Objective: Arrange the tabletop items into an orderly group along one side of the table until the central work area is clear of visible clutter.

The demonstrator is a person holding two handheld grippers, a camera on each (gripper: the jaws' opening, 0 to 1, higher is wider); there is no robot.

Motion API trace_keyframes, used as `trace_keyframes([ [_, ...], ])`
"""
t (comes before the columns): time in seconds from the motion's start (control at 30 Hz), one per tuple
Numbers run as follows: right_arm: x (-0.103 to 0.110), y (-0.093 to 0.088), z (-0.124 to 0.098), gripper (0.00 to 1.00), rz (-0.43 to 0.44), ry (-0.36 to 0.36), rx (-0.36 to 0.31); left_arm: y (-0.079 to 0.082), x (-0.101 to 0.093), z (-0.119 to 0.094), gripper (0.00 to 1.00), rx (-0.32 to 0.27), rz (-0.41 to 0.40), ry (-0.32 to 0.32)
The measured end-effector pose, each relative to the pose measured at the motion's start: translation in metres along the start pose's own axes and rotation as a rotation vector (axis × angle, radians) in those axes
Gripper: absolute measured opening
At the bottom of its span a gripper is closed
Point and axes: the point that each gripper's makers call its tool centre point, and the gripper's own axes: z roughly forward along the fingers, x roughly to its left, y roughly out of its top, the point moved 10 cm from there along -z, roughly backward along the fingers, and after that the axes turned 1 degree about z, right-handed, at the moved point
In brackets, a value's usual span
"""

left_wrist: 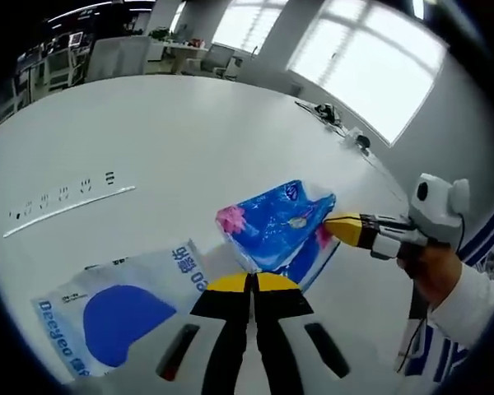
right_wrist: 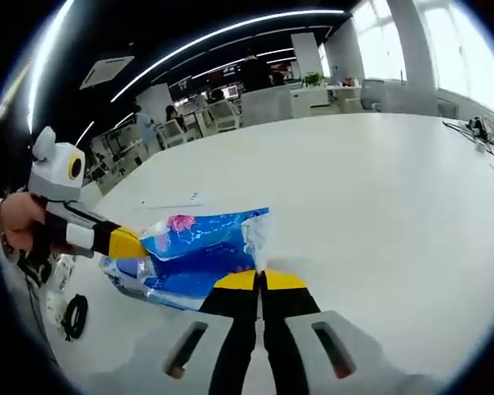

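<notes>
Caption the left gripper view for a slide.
Both grippers pinch a blue tissue pack beside a white bag.

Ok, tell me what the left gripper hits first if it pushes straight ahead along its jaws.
Probably nothing new: the left gripper looks shut on the near edge of the blue tissue pack, so the pack itself lies directly ahead, with the right gripper at its far side. Beyond is bare white table.

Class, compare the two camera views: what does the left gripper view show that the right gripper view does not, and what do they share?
Left gripper view alone: a white and blue Deeyeo pack lying beside the left gripper. Right gripper view alone: a black cable coil by the table's edge. Both share the white table and the blue tissue pack, with the left gripper and right gripper shut on its opposite ends.
</notes>
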Motion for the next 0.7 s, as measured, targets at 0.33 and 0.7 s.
trace_keyframes([
  [0.33,-0.007,-0.008,0.016,0.0,0.016,0.002,0.031,0.0,0.006,0.015,0.0,0.061,-0.033,0.047],
  [0.7,-0.011,-0.015,0.027,0.0,0.032,0.001,0.062,0.001,0.007,0.023,0.0,0.132,-0.013,0.093],
])
